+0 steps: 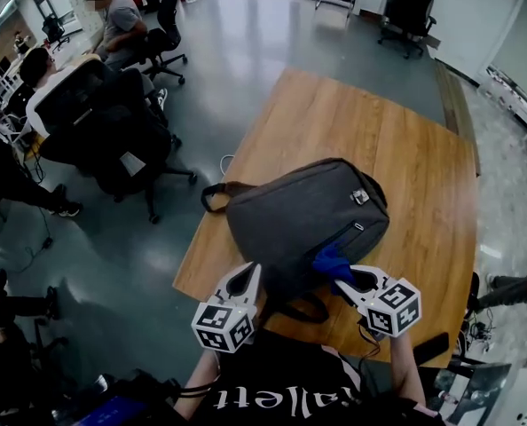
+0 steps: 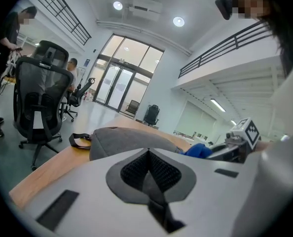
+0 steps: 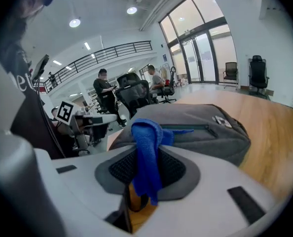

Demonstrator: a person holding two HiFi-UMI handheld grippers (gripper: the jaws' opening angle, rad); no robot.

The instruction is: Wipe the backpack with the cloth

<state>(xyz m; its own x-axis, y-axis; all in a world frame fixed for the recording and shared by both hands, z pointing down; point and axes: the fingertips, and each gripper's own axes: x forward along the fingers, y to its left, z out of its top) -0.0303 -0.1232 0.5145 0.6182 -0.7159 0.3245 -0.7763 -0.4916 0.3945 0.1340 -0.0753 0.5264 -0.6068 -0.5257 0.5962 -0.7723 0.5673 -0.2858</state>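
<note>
Closest to the head camera, a person's black shirt [image 1: 272, 389] fills the lower edge, and just beyond it both handheld tools reach over the near edge of a wooden table [image 1: 405, 140]. Between them a grey backpack [image 1: 303, 211] lies flat on the tabletop, its brown carry strap [image 1: 217, 193] pointing toward the office floor. At the pack's near side, the right gripper [image 1: 350, 280] holds a blue cloth [image 1: 332, 262], while the left gripper [image 1: 246, 279] sits just beside the pack's other near corner. Black office chairs [image 1: 113, 136] and a seated person [image 1: 117, 20] are well apart to the left. Seen from the left gripper view, the left gripper [image 2: 149, 153] has its jaws pressed together with nothing between them; the backpack [image 2: 122, 138] rises just beyond. From the right gripper view, the right gripper [image 3: 145, 157] is clamped on the cloth [image 3: 147, 132], which hangs folded over the closed jaws in front of the backpack's zip [image 3: 186, 127].
</note>
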